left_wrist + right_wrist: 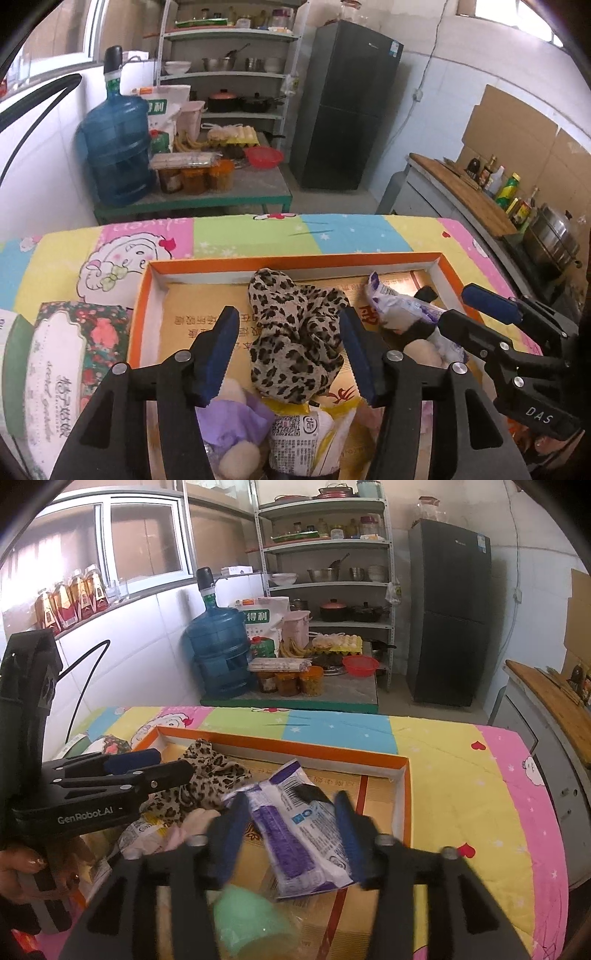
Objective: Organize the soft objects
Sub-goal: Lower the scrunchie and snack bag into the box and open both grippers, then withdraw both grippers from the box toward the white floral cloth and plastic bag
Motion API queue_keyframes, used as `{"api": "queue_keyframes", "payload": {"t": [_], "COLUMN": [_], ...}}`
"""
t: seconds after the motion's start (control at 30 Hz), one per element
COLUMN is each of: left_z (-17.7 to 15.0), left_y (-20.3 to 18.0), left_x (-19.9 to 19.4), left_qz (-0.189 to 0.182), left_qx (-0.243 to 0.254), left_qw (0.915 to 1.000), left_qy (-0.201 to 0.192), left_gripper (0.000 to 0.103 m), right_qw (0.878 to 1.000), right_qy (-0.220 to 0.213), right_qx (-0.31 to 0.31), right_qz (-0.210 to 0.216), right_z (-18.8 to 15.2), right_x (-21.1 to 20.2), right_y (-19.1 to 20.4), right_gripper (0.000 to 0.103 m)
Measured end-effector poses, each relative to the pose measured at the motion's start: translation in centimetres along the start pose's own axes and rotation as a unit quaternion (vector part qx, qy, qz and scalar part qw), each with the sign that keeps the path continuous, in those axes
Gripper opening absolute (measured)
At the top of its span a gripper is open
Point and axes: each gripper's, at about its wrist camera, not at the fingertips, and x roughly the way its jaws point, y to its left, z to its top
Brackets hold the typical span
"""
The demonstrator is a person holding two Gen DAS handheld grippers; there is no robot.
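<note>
My left gripper [291, 354] stood parted around the crumpled leopard-print cloth [295, 332], pads clear of it; my right gripper [291, 834] gaped astride the purple-and-white plastic packet [295, 827], both inside the orange-rimmed cardboard box [295, 260].

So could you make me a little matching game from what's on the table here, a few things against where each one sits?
Things:
1. leopard-print cloth
2. purple-and-white packet
3. floral tissue pack
4. mint-green soft item

Places:
A. outside the orange box, on the quilt at its left
B. between the left gripper's open fingers
C. blurred, close under the right gripper
D. between the right gripper's open fingers

Pairs: 1-B, 2-D, 3-A, 4-C
</note>
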Motion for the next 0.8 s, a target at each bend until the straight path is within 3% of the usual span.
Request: {"api": "queue_keyframes", "payload": {"t": [0.27, 0.8], "left_z": [-0.2, -1.0], "left_y": [0.5, 1.4], "left_x": [-1.5, -7.1], "left_qz": [0.001, 0.014], "left_qx": [-0.003, 0.018], "left_qw": [1.0, 0.998], "left_qy": [-0.008, -0.059], "left_gripper": [0.058, 0.058], "right_qw": [1.0, 0.999], "right_qy": [-0.007, -0.036], "right_qx": [0.006, 0.008], "right_qz": [0.003, 0.005], "right_z": [0.0, -0.4], "right_x": [-1.0, -4.7], "right_y": [0.3, 3.2], "right_gripper": [0.05, 0.051]}}
